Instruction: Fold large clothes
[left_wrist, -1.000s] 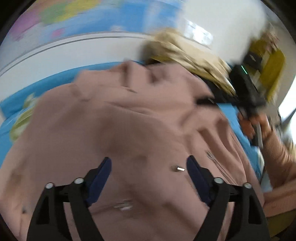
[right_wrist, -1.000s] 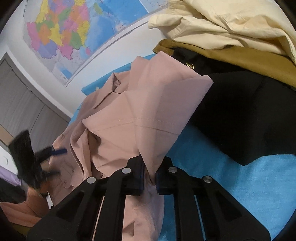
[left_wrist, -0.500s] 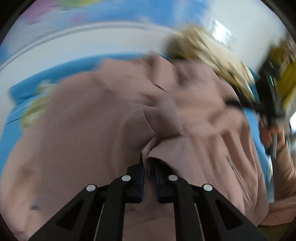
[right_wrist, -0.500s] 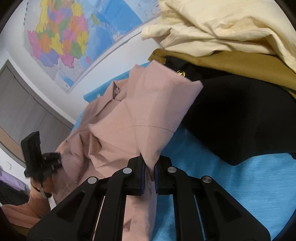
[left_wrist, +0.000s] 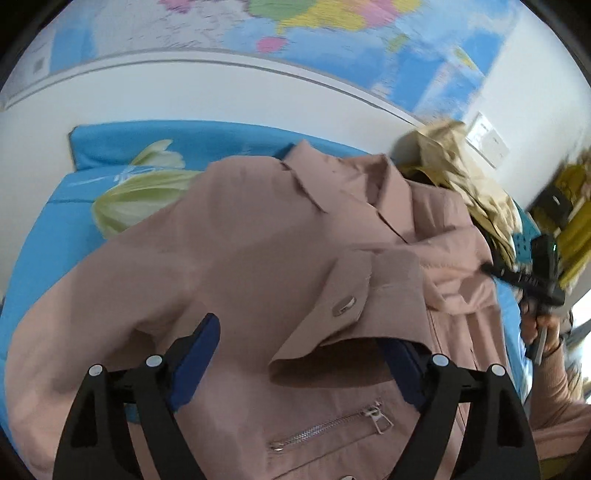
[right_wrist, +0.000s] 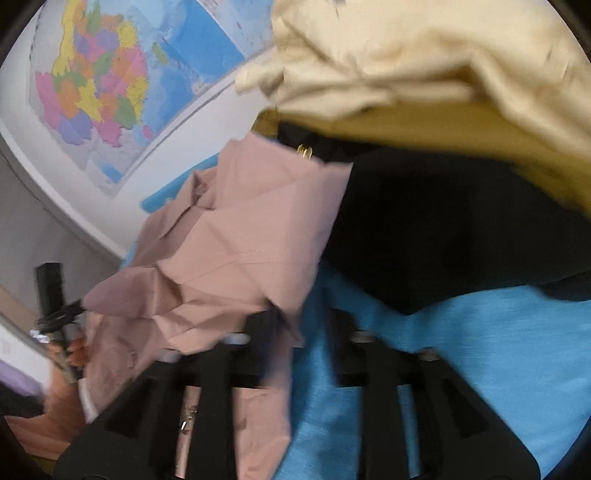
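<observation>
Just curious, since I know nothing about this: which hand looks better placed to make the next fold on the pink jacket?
Probably the left. Its hand-held gripper hangs over the pink jacket, jaws opening, with the buttoned cuff between them. The right hand-held gripper sits at the jacket's edge, opening too, mostly over the blue sheet.

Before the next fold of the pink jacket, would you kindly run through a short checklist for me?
1. Left hand-held gripper released: ok, jaws opening wide, cuff loose between them.
2. Right hand-held gripper released: ok, jaws opening, pink jacket draped over one finger.
3. Sleeve folded across front: ok.
4. Collar flat: ok.
5. Black garment clear of jacket: not ok, edges meet.
6. Hem: cannot tell.
</observation>
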